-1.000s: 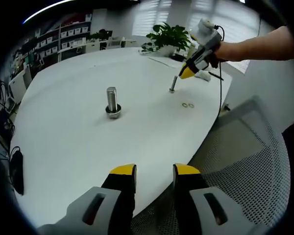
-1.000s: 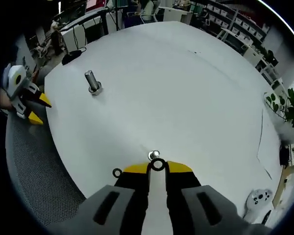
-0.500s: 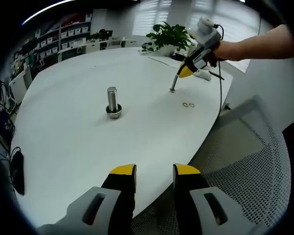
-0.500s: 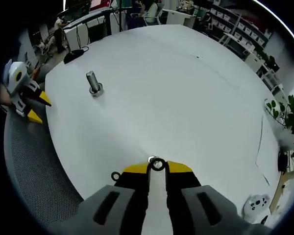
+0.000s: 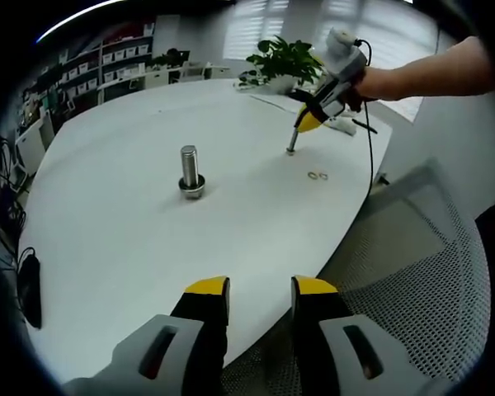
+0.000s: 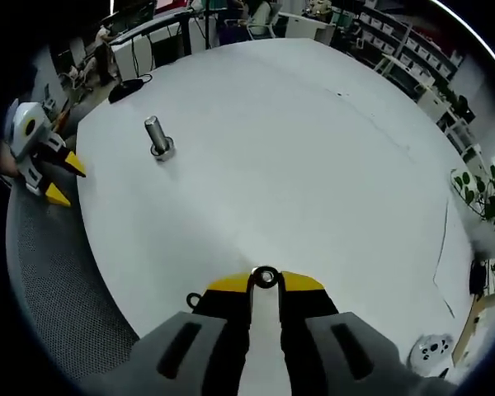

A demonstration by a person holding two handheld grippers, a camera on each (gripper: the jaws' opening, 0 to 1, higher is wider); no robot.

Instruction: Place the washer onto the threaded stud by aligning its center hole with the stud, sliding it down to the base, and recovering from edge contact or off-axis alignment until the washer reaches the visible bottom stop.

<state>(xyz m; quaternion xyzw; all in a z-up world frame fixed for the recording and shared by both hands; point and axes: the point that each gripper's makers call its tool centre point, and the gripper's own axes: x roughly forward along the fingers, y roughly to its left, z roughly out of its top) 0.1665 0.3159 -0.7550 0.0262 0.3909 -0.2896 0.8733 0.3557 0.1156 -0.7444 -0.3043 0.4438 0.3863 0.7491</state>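
The right gripper (image 6: 265, 280) — jaws clenched on a washer (image 6: 265, 276) — hovers at the small stud (image 5: 292, 142). The left gripper (image 5: 261, 289) hangs off the white surface (image 5: 132, 223), jaws released.

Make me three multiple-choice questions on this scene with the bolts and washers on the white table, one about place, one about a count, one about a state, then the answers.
1. Where is the right gripper?
A. at the top of the thin threaded stud
B. over the thick upright steel bolt
C. beside the potted plant

2. How many loose metal washers lie on the white table near the thin stud?
A. none
B. two
C. five

3. What is the state of the left gripper?
A. shut on a bolt
B. shut on a cable
C. open and holding nothing

Answers: 1 A, the left gripper view shows its yellow tips at the stud's upper end. 2 B, a pair of small rings sits side by side just beside the stud. 3 C, its yellow-tipped jaws stand apart with only table edge between them.
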